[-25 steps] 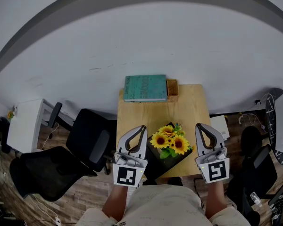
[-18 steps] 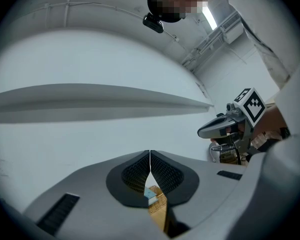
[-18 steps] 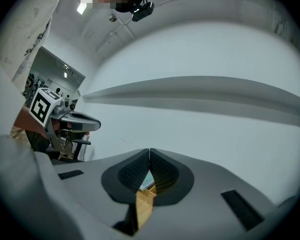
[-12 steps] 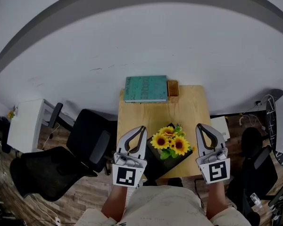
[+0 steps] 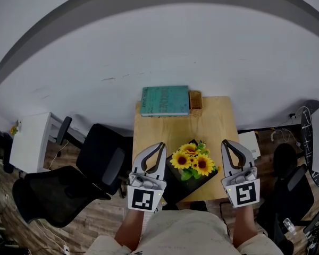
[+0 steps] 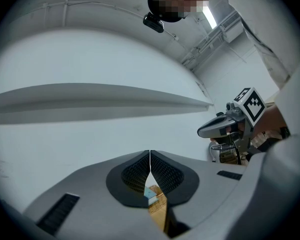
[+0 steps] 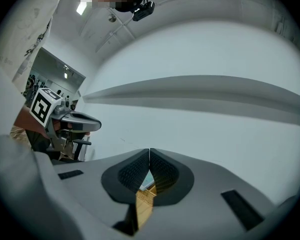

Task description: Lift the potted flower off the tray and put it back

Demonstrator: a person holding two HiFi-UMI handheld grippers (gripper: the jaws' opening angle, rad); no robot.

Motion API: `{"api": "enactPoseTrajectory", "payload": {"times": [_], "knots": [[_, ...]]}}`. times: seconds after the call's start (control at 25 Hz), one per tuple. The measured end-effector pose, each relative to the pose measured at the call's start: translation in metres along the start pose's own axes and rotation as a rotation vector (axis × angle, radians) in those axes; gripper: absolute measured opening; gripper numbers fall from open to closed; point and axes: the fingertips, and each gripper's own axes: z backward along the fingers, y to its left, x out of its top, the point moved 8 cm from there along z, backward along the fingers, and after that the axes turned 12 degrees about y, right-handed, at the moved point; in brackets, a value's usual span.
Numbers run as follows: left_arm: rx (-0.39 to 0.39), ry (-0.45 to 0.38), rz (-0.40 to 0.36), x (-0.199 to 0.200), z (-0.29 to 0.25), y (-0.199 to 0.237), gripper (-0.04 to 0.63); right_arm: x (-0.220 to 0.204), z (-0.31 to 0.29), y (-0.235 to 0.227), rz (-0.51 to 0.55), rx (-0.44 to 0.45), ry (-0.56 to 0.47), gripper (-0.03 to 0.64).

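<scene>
The potted flower (image 5: 191,160), a bunch of yellow sunflowers with green leaves, stands on a dark tray (image 5: 171,183) at the near end of a small wooden table (image 5: 212,122). The blooms hide the pot. My left gripper (image 5: 160,144) hangs just left of the flowers, level, shut and holding nothing. My right gripper (image 5: 225,142) hangs just right of them, also shut and holding nothing. Neither touches the plant. In the left gripper view the pads (image 6: 162,171) meet edge to edge, and the right gripper (image 6: 230,126) shows at the side. The right gripper view shows the same closed pads (image 7: 162,171).
A teal book (image 5: 165,100) and a small wicker basket (image 5: 194,100) lie at the table's far end against the white wall. Black office chairs (image 5: 101,161) stand left of the table, with a white cabinet (image 5: 29,139) further left. More chairs and clutter (image 5: 287,185) are on the right.
</scene>
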Motion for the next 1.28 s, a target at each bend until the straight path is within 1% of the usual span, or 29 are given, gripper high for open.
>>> {"api": "enactPoseTrajectory", "payload": {"times": [0.4, 0.84, 1.04, 1.28], "knots": [[0.001, -0.002, -0.006, -0.0013, -0.0038, -0.0023, 0.006, -0.0038, -0.0021, -0.0024, -0.015, 0.004, -0.009, 0.017], [0.009, 0.012, 0.009, -0.004, -0.0063, -0.0033, 0.006, -0.0072, -0.0037, -0.0061, -0.018, 0.003, -0.006, 0.017], [0.015, 0.004, 0.015, -0.0028, -0.0077, -0.0029, 0.006, -0.007, -0.0058, -0.0068, -0.026, 0.006, -0.013, 0.017], [0.017, 0.025, 0.024, -0.0052, -0.0086, -0.0034, 0.006, -0.0079, -0.0077, -0.0081, -0.022, 0.007, -0.013, 0.017]]}}
